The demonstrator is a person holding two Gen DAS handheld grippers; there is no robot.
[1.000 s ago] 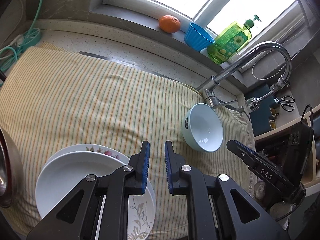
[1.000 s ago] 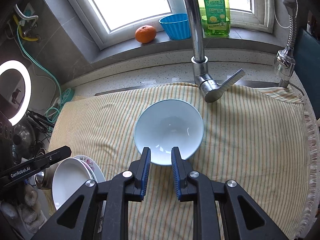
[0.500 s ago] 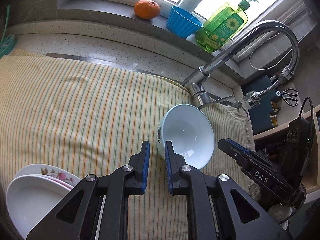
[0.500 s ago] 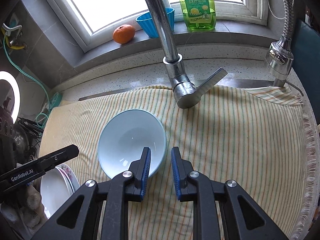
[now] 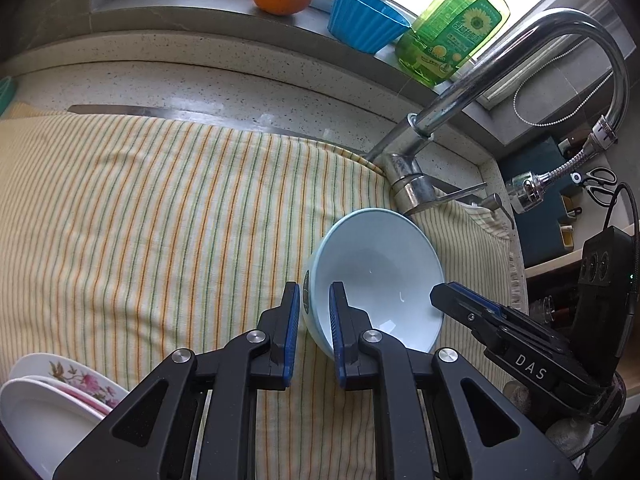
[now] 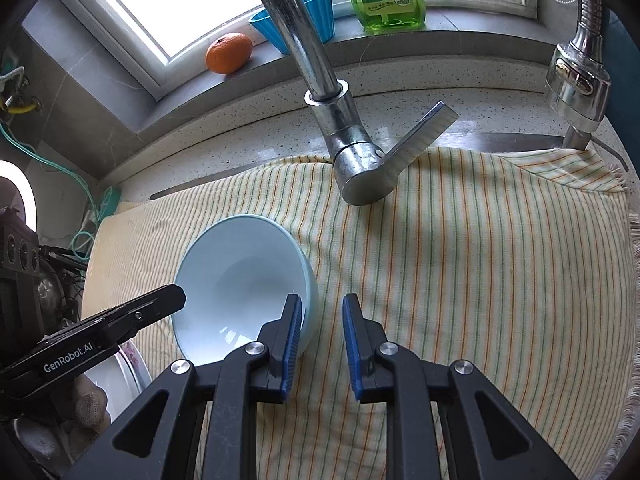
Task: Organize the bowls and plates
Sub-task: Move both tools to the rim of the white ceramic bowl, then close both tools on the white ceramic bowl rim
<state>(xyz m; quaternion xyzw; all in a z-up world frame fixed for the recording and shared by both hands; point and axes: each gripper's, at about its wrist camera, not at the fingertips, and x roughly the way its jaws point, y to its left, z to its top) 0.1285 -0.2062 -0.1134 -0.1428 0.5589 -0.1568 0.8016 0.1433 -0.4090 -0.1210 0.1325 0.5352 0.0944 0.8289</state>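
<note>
Bowl [image 5: 380, 276] now straddled at both rims — left tool [image 5: 314, 312], right tool [image 6: 320, 320] — slightly spread, not pinching.

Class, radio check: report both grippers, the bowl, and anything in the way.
Left gripper astride the near rim of the light blue bowl, not clamped. Right gripper empty beside bowl. Bowl upright on striped cloth. Faucet close behind.
</note>
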